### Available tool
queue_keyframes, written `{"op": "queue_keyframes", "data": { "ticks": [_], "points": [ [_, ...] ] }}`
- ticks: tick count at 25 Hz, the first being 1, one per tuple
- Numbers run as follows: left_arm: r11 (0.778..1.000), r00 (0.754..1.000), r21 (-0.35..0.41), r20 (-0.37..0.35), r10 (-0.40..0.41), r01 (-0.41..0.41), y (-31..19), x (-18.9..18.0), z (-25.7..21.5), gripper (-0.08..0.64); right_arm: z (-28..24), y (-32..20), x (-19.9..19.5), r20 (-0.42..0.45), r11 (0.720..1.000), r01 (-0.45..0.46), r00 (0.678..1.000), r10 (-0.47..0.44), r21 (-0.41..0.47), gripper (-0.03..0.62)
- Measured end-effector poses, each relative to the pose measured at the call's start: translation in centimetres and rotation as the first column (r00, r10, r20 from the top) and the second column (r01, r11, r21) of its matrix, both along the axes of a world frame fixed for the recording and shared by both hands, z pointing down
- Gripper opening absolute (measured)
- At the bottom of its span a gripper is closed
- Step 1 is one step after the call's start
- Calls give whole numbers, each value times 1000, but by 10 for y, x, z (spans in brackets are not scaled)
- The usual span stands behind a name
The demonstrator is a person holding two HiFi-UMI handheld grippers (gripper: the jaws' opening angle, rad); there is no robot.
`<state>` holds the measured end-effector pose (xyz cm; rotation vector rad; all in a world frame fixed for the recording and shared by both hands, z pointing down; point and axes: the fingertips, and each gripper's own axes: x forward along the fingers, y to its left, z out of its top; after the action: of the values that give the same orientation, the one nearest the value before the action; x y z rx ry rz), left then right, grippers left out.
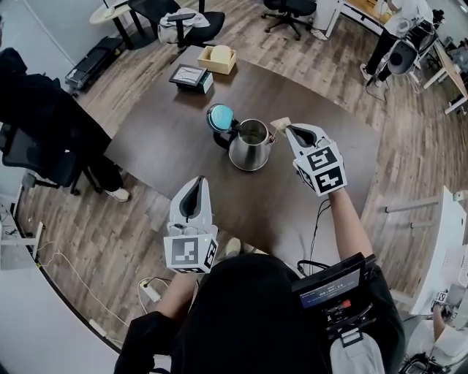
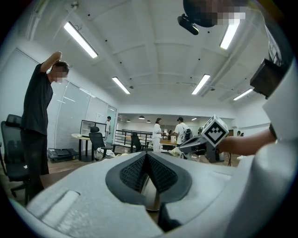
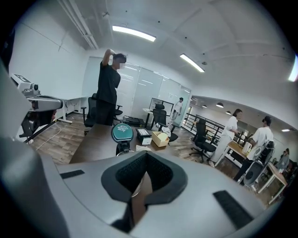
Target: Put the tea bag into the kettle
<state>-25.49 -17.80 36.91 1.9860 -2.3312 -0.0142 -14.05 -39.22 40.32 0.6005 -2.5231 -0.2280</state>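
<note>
A steel kettle (image 1: pixel 250 146) stands mid-table with its teal lid (image 1: pixel 220 117) flipped open; the lid also shows in the right gripper view (image 3: pixel 122 132). My right gripper (image 1: pixel 287 128) hovers just right of the kettle's rim, shut on a small beige tea bag (image 1: pixel 281 123) that sticks out of its tip toward the opening. My left gripper (image 1: pixel 197 180) is nearer to me, left of the kettle and pointing at it, with its jaws closed and nothing in them. In the left gripper view, the kettle's steel wall (image 2: pixel 151 195) shows below the pads and the right gripper (image 2: pixel 198 145) shows beyond.
A wooden box (image 1: pixel 218 58) and a small dark framed box (image 1: pixel 191 77) sit at the table's far edge. Office chairs (image 1: pixel 183 22) stand beyond it. A person in black (image 3: pixel 108 88) stands left of the table. A power strip (image 1: pixel 150 291) lies on the floor.
</note>
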Motion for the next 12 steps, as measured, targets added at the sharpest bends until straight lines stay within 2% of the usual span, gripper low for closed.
{"op": "queue_keyframes", "data": {
  "ticks": [12],
  "points": [
    [995, 996, -33, -1, -90, 90, 13, -26, 12, -15, 17, 6, -52, 13, 995, 95, 995, -95, -27, 6]
  ]
}}
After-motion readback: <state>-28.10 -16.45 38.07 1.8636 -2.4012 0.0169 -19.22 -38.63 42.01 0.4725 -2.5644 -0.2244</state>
